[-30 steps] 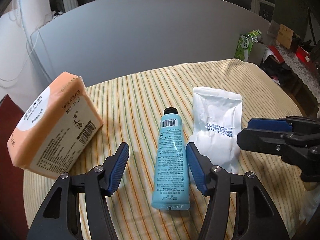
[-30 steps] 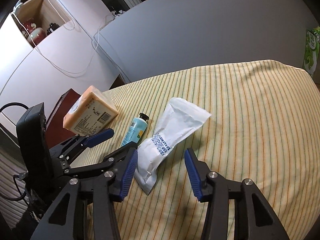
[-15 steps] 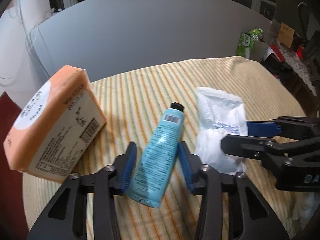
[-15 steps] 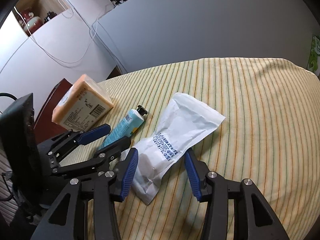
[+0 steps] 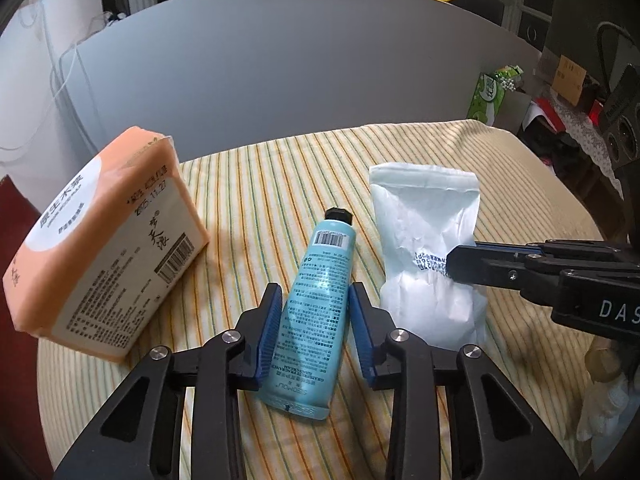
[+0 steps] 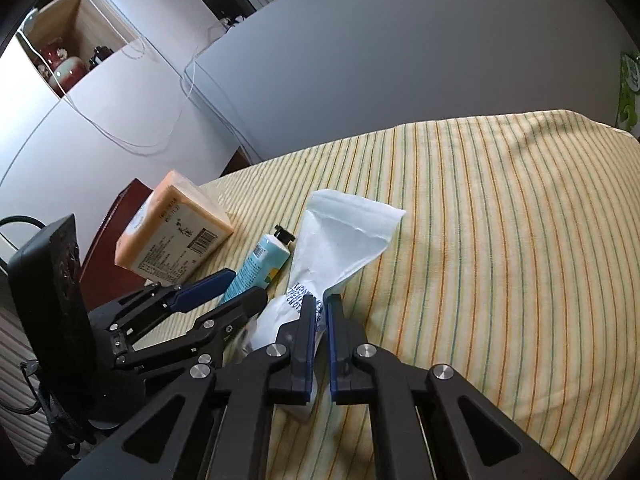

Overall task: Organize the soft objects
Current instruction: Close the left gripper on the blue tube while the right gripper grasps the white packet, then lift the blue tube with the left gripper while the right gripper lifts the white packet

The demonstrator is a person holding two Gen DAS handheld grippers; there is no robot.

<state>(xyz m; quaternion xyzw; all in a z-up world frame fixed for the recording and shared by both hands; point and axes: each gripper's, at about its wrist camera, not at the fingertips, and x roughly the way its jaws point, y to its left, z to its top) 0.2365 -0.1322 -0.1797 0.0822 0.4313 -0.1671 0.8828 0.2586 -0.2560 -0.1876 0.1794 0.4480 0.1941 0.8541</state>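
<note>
A counter (image 5: pixel 500 168) under a striped cloth carries an orange tissue pack (image 5: pixel 100 264), a teal tube (image 5: pixel 316 300) and a white pouch (image 5: pixel 424 240).

Wide bare striped cloth (image 6: pixel 500 240) from twelve to three o'clock of the right gripper (image 6: pixel 319 312), open for passage out to the table edge. Blocked at nine to eleven o'clock by a tight row: white pouch (image 6: pixel 344 236) pinched between the closed jaws, teal tube (image 5: pixel 316 304) just beside it, left gripper (image 5: pixel 316 320) with jaws closing around the tube. Orange tissue pack (image 5: pixel 104 264) at ten o'clock of the left gripper, tilted, with a bare strip of cloth between it and the tube. Narrow gap between tube and pouch. Grey panel (image 5: pixel 280 80) walling off twelve o'clock beyond the cloth
</note>
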